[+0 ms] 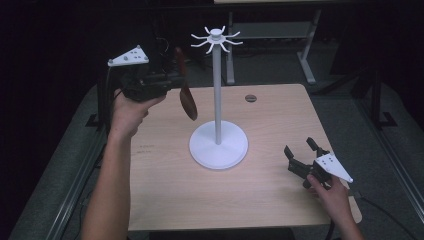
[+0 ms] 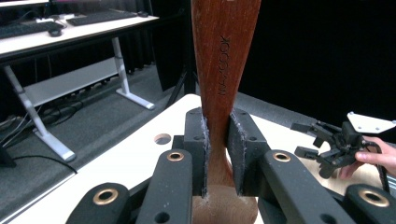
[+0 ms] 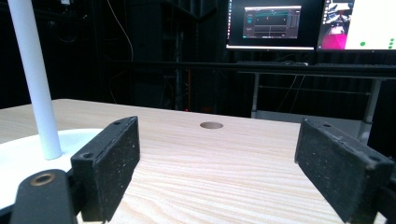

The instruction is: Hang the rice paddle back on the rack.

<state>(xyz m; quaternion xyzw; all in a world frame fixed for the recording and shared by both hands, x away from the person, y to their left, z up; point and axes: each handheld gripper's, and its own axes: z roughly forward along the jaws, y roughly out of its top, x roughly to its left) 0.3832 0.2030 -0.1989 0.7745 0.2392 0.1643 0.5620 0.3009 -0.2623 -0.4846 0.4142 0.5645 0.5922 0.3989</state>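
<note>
Above the table (image 1: 165,200), the left tool (image 1: 172,80) clamps what seems a wooden spoon (image 1: 187,100); the right tool (image 1: 300,152) gapes.

- A dark reddish-brown wooden spoon (image 1: 186,90) is held above the bench's (image 1: 165,190) far left part, clamped at its narrow neck by the left hand-held gripper (image 1: 172,80). It hangs tilted, its oval end lowest and clear of the bench; the left gripper view shows letters stamped along its handle (image 2: 223,56).
- A white stand (image 1: 218,100) rises upright from a round base (image 1: 218,147) at mid-bench, its slim pole topped by a ring of curved hooks (image 1: 216,39). The spoon is just left of the pole, not touching.
</note>
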